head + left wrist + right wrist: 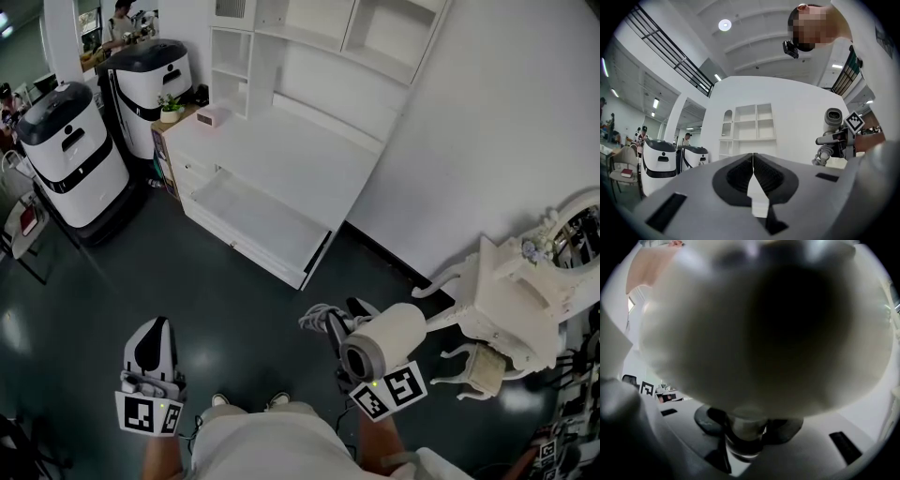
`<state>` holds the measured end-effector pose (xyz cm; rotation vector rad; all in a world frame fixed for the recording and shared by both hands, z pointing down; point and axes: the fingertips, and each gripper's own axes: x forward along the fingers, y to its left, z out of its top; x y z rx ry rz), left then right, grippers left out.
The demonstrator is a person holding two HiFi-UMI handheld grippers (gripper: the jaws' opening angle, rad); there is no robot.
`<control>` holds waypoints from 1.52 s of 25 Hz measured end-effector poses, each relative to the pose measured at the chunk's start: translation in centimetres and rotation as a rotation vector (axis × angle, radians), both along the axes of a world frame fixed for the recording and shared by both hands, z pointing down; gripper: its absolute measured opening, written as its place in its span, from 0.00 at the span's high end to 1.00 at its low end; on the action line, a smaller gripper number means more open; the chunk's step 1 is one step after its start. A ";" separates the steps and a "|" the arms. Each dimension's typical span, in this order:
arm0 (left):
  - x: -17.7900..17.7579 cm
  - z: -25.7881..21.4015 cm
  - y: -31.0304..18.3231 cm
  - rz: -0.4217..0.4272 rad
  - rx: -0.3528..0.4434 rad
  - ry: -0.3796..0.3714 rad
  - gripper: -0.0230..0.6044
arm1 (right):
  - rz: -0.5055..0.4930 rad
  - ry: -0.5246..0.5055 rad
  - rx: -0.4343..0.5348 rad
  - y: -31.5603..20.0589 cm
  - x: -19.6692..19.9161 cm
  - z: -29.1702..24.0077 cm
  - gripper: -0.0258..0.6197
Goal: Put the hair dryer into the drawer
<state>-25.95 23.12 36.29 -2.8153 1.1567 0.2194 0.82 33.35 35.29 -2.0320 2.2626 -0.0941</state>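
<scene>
Step in hand: carrying; the hair dryer [384, 339] is already picked up and not yet at the drawer [253, 217].
Right gripper [345, 324]: jaws clamped on the dryer's handle, with the pale barrel standing above them and filling nearly all of the right gripper view.
Left gripper [753, 157]: jaws together with nothing between them, hanging low at the person's left side.
Hair dryer: held in the air in front of the person, over the dark floor [187, 291], its coiled cord [317, 317] bunched just beside the jaws.
Drawer: pulled out from under the white desk [281, 150] and, as far as the head view shows, bare inside; it is well apart from the dryer.
Next move, as a judgement: walk the dryer over to the drawer, bring it down inside the walls (the cord looks likely to catch on the front edge), then let go.
Left gripper's part: probably none, since the drawer is already open.
</scene>
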 end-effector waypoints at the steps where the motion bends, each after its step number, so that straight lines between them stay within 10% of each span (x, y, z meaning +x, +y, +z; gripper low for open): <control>1: 0.6 0.0 0.1 -0.001 0.001 0.000 0.93 | 0.000 0.002 -0.004 0.1 0.6 0.1 0.68; 17: 5.9 2.2 -1.1 -0.006 -0.038 -0.027 0.93 | -0.032 -0.027 -0.066 -1.5 5.1 3.2 0.68; 38: 10.8 3.5 -28.9 0.219 -0.105 0.031 0.93 | 0.055 -0.064 -0.158 -27.2 4.3 3.1 0.68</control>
